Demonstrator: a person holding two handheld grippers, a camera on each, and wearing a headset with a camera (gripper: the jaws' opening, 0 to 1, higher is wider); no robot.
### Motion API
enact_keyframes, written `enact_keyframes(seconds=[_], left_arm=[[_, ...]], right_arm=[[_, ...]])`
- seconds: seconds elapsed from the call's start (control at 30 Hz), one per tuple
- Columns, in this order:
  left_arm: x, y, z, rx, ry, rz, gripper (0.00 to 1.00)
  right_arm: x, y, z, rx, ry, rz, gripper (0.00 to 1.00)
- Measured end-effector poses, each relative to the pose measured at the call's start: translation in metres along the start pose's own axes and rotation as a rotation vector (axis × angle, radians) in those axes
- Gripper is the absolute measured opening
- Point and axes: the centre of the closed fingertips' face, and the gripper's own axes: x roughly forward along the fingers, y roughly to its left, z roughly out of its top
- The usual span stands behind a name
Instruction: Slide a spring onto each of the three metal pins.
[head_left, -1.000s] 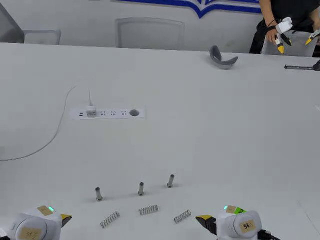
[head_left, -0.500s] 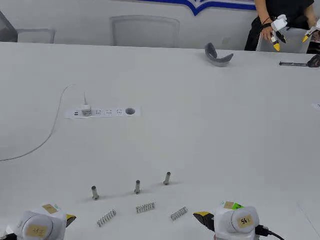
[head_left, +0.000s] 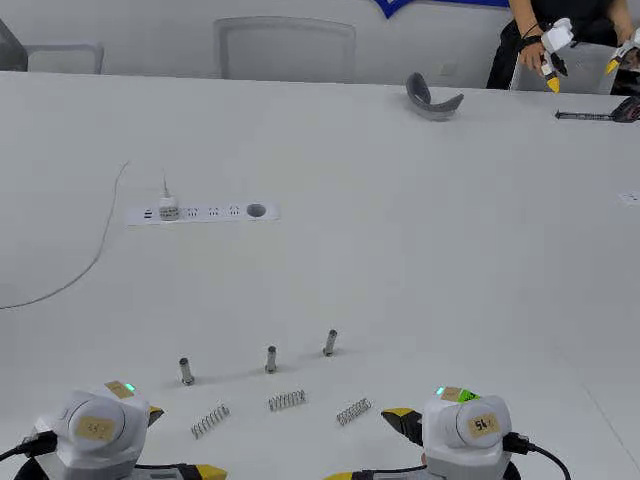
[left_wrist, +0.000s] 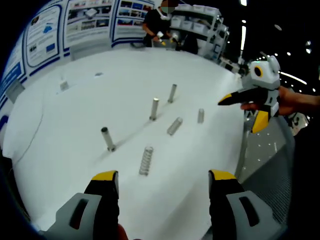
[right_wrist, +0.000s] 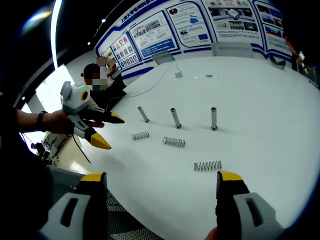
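Note:
Three short metal pins stand upright in a row on the white table: left pin (head_left: 186, 371), middle pin (head_left: 270, 359), right pin (head_left: 330, 343). In front of them lie three loose springs: left spring (head_left: 210, 420), middle spring (head_left: 287, 401), right spring (head_left: 352, 411). My left gripper (head_left: 183, 440) is open and empty at the near left, short of the left spring (left_wrist: 146, 160). At the near right my right gripper (head_left: 367, 445) is open and empty too, with the right spring (right_wrist: 207, 165) just ahead of its jaws. Each gripper view shows the other gripper hovering off the table's edge.
A white power strip (head_left: 200, 213) with a plugged cable (head_left: 95, 255) lies mid-table on the left. A grey curved piece (head_left: 432, 100) rests near the far edge. A person (head_left: 545, 40) holding grippers stands at the far right, and a chair (head_left: 285, 45) is behind the table.
The head camera has shifted, so the whole scene sits a little higher and to the left. Both grippers show more fully at the bottom edge. Pins and springs have not moved.

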Motion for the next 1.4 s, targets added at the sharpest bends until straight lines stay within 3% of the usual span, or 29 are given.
enact_keyframes(seconds=[0.2, 0.5, 0.73, 1.03, 1.4], left_arm=[[0.007, 0.001, 0.002, 0.003, 0.008, -0.003, 0.74], [0.021, 0.006, 0.004, -0.037, 0.005, 0.000, 0.69], [0.033, 0.002, 0.004, -0.037, 0.020, -0.004, 0.64], [0.040, 0.006, -0.004, -0.042, 0.042, 0.004, 0.58], [0.045, 0.016, -0.010, -0.042, 0.062, 0.027, 0.44]], right_arm=[[-0.001, -0.002, -0.002, -0.001, 0.007, -0.002, 0.91], [0.000, -0.002, -0.002, 0.003, 0.005, 0.000, 0.91], [0.000, -0.002, -0.003, 0.006, 0.008, 0.000, 0.91], [-0.002, -0.004, -0.004, 0.010, 0.010, -0.003, 0.91], [0.000, -0.001, -0.006, 0.008, 0.018, 0.004, 0.91]])
